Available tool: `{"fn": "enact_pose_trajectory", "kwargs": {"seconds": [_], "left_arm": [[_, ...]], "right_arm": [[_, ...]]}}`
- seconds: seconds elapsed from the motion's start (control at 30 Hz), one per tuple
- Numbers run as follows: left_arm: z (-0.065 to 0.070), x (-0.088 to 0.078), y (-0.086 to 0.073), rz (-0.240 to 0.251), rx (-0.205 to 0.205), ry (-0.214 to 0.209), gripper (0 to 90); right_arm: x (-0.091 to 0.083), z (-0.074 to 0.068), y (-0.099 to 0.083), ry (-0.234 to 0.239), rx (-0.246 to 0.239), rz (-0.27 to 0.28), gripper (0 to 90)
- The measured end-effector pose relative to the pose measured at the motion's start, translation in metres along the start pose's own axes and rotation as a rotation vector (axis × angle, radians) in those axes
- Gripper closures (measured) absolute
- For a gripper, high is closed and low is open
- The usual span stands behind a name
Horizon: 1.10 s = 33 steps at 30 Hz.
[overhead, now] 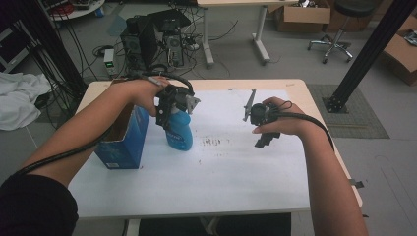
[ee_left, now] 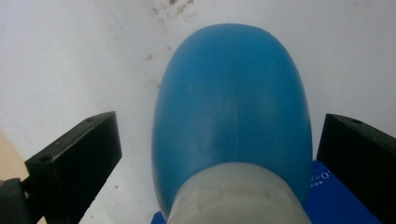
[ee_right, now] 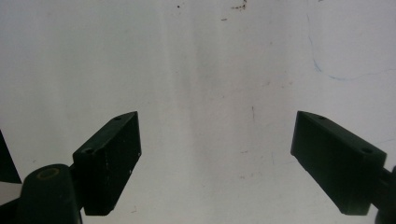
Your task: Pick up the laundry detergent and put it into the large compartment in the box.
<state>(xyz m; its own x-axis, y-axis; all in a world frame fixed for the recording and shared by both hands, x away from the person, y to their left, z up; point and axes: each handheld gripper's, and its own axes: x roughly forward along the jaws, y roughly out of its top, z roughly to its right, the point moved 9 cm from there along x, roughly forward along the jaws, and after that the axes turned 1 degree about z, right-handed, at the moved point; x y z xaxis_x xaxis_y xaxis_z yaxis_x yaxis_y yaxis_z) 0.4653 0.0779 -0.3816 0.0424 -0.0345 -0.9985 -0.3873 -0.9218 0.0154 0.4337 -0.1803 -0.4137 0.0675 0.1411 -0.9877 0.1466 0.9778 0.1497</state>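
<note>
**Lining up on the blue bottle**

My left tongs point(ee_left: 215, 154) sit spread either side of the blue bottle point(overhead: 178, 130), not pinching yet. It stands just right of the blue carton point(overhead: 123, 142), around 9 o'clock on the white tabletop point(overhead: 236, 172). Next I'd squeeze evenly. My right tongs point(ee_right: 217, 158) hang released. Cables and boxes litter the floor point(overhead: 295, 64) at 12.

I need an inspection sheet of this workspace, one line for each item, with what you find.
Surface: table under a white sheet, small dark marks near the middle.
Job's things: blue bottle upright, right of an open blue box.
Clutter: nothing seen.
Grippers: left gripper open, jaws either side of the bottle, gaps on both sides; right gripper open, over bare sheet.
Cables: one black cable along each forearm.
Surroundings: computer tower, cardboard boxes, stool, black post.
</note>
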Motion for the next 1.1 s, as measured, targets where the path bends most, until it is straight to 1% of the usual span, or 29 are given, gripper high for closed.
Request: {"fn": "enact_pose_trajectory", "kwargs": {"seconds": [0.07, 0.1, 0.13, 0.17, 0.27, 0.3, 0.33, 0.4, 0.43, 0.57, 0.7, 0.93, 1.03, 1.1], "left_arm": [[0.0012, 0.0018, 0.0001, -0.003, -0.002, -0.006, 1.1], [0.0006, 0.0029, 0.0004, -0.004, 0.005, -0.001, 1.3], [0.0014, 0.0034, 0.0003, -0.006, 0.0, -0.003, 1.7], [0.0011, 0.003, 0.0004, -0.008, 0.007, -0.003, 2.4], [0.0003, 0.0035, -0.0004, -0.009, 0.007, 0.005, 3.9], [0.0007, 0.0035, -0.0014, -0.016, 0.005, 0.003, 5.3], [-0.0004, 0.0036, -0.0018, -0.017, 0.012, 0.01, 6.8], [-0.0008, 0.0032, -0.0028, -0.02, 0.013, 0.014, 8.7], [-0.0006, 0.0033, -0.0031, -0.016, 0.008, 0.013, 9.9], [0.0002, 0.0015, -0.0023, -0.001, 0.015, 0.006, 15.5], [-0.0006, 0.0017, -0.0024, -0.009, 0.015, 0.013, 15.8], [-0.0015, 0.0026, -0.0037, -0.026, 0.019, 0.007, 17.7], [-0.0015, 0.0029, -0.0032, -0.019, 0.018, 0.008, 19.2], [-0.002, 0.003, -0.0035, -0.024, 0.019, 0.012, 20.1]], "right_arm": [[-0.0005, -0.0003, 0.0, -0.001, -0.003, -0.002, 16.3], [-0.0007, -0.0004, -0.0001, -0.001, -0.003, -0.006, 16.3], [-0.0004, -0.0004, -0.0001, -0.001, -0.003, -0.007, 16.3], [0.0001, -0.0002, 0.0001, -0.001, -0.008, -0.005, 16.3], [0.0006, -0.0001, 0.0004, -0.002, -0.005, -0.008, 16.3], [0.0004, 0.0001, 0.0006, -0.005, -0.005, -0.01, 16.3], [0.0007, 0.0001, 0.0012, -0.004, -0.007, -0.006, 16.3], [0.001, 0.0, 0.0021, -0.004, -0.008, 0.003, 16.3], [0.0009, 0.0, 0.0021, -0.004, -0.006, 0.002, 16.3], [0.0006, 0.0013, 0.0009, -0.008, -0.002, -0.007, 16.3], [0.0021, 0.0022, 0.0007, -0.005, 0.003, 0.003, 16.3], [0.0052, 0.003, 0.0005, 0.0, 0.006, 0.007, 16.3], [0.0053, 0.0037, 0.0008, -0.001, 0.005, 0.007, 16.3], [0.0054, 0.0039, 0.0013, -0.002, 0.005, 0.009, 16.3]]}}
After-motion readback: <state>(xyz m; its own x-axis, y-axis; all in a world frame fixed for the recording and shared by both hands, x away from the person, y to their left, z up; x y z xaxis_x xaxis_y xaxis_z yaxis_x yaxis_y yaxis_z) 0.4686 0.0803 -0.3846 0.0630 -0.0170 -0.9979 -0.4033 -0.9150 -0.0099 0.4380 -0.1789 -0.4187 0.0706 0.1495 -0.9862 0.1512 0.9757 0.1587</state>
